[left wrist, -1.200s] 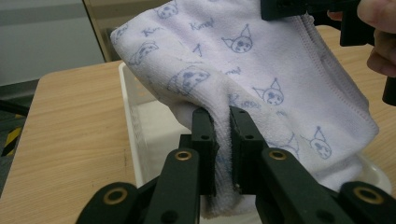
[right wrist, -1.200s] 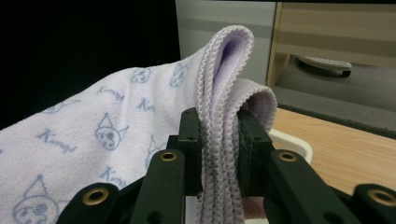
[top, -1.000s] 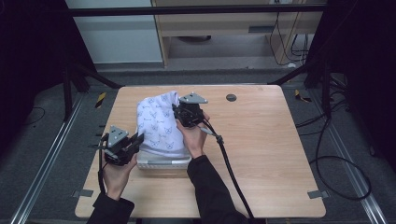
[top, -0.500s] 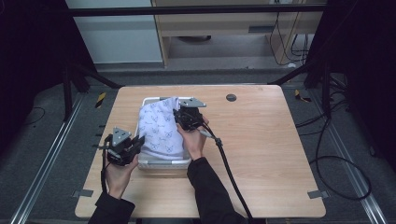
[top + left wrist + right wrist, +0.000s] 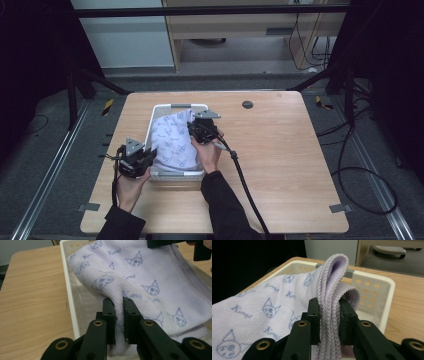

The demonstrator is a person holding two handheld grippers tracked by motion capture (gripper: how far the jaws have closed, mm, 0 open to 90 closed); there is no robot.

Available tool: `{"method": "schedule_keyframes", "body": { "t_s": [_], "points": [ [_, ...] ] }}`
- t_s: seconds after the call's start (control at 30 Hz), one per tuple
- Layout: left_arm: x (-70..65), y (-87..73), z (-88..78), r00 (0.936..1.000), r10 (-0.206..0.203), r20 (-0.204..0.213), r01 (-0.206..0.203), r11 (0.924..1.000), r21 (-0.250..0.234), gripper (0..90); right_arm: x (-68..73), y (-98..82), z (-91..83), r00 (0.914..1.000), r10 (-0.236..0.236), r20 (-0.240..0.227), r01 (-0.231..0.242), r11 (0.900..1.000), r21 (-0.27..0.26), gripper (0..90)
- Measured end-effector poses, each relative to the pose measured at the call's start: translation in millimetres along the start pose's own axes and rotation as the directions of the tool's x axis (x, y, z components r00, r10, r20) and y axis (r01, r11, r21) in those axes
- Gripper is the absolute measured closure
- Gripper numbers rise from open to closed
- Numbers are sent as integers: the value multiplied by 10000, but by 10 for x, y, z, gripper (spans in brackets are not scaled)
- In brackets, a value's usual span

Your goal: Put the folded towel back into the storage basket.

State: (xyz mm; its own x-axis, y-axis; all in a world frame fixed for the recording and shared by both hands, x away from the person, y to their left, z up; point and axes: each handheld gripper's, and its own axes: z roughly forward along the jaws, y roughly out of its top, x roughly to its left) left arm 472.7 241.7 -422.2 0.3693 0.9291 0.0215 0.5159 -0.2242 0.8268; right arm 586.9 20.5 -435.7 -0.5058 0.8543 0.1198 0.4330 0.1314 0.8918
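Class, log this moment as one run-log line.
left gripper: shut on towel | right gripper: shut on towel | towel: partly in basket

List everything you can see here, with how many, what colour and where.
towel: one, pale lilac with blue cartoon prints, draped over the basket, gripped at two ends
basket: one, white, perforated, on the table's left half
table: one, light wood, centre
round insert: one, dark, in the tabletop near its far edge
left gripper: one, black, shut on the towel's near edge
right gripper: one, black, shut on the folded towel hem
hands: two, dark sleeves, from the bottom edge
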Motion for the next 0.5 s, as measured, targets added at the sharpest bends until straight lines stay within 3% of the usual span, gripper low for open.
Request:
{"method": "schedule_keyframes", "body": {
  "t_s": [0.23,0.4,0.5],
  "points": [
    [9,-27,60,10000,-89,-44,90,9996,255,808,-10,-39,51,10000,-90,27,89,9993,349,735],
    [10,-35,96,10000,-33,-69,37,9984,570,804,-18,-39,77,9999,-110,84,102,9966,820,720],
    [5,-42,128,9997,-12,-245,31,9969,781,781,-14,-22,105,9992,-383,121,366,9917,1234,677]
  ]
}}
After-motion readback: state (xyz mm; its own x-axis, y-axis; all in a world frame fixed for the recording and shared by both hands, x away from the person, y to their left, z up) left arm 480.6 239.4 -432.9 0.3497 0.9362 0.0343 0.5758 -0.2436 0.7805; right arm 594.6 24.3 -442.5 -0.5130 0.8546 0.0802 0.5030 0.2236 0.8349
